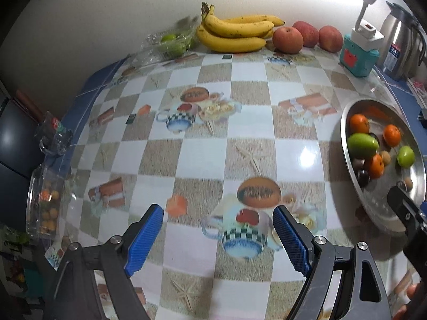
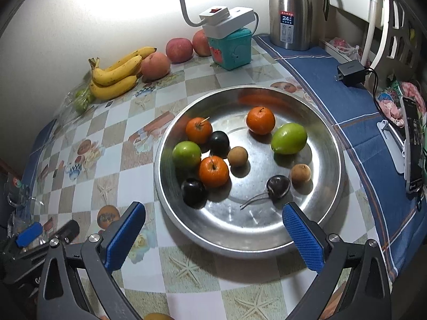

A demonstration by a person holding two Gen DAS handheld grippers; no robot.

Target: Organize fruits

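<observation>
I see both jaws spread wide and empty: my left hand-held gripper [image 1: 218, 236] over the table [image 1: 248, 112], my right hand-held gripper [image 2: 213, 236] above the steel dish [image 2: 240, 242] of fruit.

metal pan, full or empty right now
Partly full: the pan holds loose fruit, three oranges, two green fruits, dark plums and small brown ones, with bare metal showing between them.

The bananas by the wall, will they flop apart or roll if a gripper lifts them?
The bananas share one stem, so they would probably lift as a bunch. Their curved, flat-lying shape probably won't roll. The bunch looks wide, so open jaws might only span one banana.
</observation>
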